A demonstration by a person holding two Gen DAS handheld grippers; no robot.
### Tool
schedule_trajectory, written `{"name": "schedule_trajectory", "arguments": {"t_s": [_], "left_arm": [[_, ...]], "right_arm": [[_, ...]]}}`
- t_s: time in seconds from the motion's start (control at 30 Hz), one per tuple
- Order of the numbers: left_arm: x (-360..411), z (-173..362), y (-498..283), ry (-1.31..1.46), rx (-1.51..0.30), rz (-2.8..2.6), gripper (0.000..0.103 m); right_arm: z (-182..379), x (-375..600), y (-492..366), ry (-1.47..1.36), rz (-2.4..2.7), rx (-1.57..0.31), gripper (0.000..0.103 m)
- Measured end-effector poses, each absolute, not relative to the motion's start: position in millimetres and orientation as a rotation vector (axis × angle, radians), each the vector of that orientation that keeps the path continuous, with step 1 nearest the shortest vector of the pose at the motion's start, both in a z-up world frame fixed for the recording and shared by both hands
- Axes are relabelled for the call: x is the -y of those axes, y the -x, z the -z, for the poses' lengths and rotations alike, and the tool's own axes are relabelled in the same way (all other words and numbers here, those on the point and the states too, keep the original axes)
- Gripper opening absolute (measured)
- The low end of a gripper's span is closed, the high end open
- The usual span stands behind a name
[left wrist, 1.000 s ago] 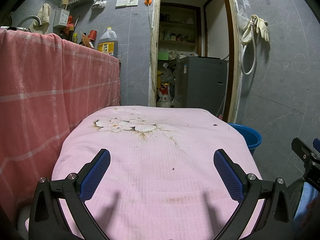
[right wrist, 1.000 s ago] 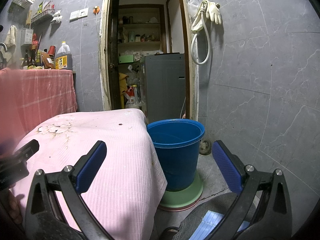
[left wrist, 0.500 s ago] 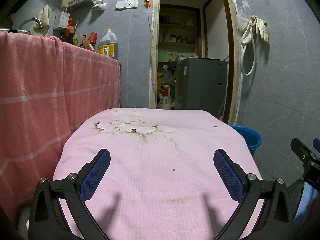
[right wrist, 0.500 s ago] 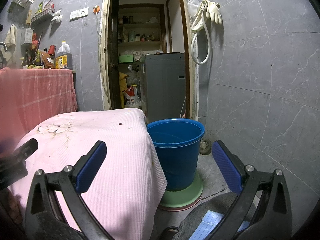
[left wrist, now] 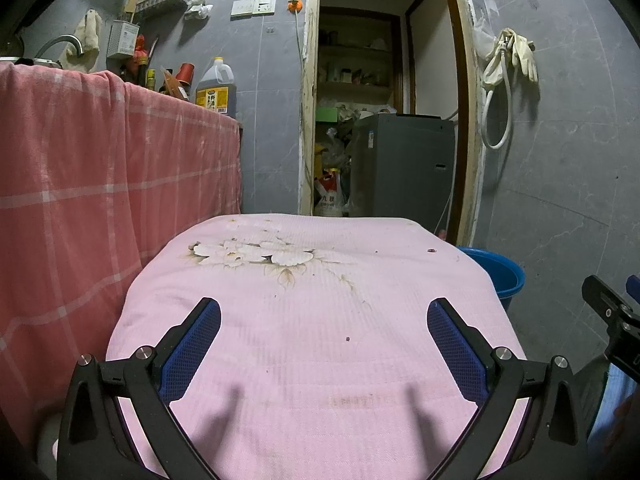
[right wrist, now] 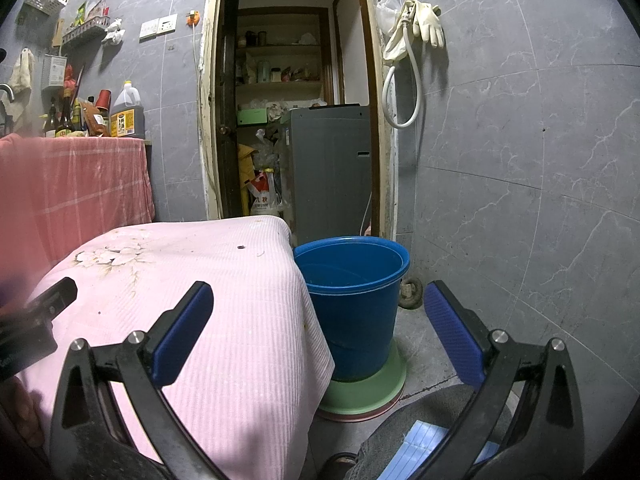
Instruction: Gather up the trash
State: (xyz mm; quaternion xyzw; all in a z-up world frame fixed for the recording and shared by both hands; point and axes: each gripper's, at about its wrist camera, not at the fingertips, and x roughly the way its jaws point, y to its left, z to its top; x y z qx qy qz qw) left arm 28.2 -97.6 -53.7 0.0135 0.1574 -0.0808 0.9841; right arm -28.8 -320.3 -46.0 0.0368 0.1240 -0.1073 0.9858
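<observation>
Since the earlier frames almost nothing has moved: the left view has drifted slightly, so the pink cloth (left wrist: 312,320) sits a little lower in it, while the right view is unchanged.

The left gripper (left wrist: 320,344) is spread wide with nothing between its two blue, mesh-textured pads (left wrist: 188,352); it hangs over the near half of the cloth. The right gripper (right wrist: 316,332) is likewise splayed and empty, one pad over the cloth's right edge, the other over the floor.

The cloth is one ribbed, soft sheet draped over a rounded surface, printed with a single cluster of pale flowers (left wrist: 248,256) at about 11 o'clock in the left view. The trash is three small dark crumbs: one (left wrist: 347,338) near the centre, one (left wrist: 431,250) at 1 o'clock by the far right edge, and a smaller one (left wrist: 375,252) just left of that. Faint brownish stains also mark the fabric.

One smooth, round blue plastic bucket (right wrist: 352,300) stands just beside the cloth's right edge, on one pale green disc-shaped base (right wrist: 368,392). One red checked fabric (left wrist: 80,184) hangs at 9 o'clock. One pair of rubber gloves (right wrist: 424,20) and one looped hose (right wrist: 400,92) hang on the grey tiled wall.
</observation>
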Motion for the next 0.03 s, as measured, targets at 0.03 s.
{"name": "schedule_trajectory", "arguments": {"t_s": [0.03], "left_arm": [[97.9, 53.7, -27.9, -0.027, -0.317, 0.162, 0.101]], "right_arm": [[46.0, 320.4, 28.7, -0.074, 0.216, -0.25, 0.103]]}}
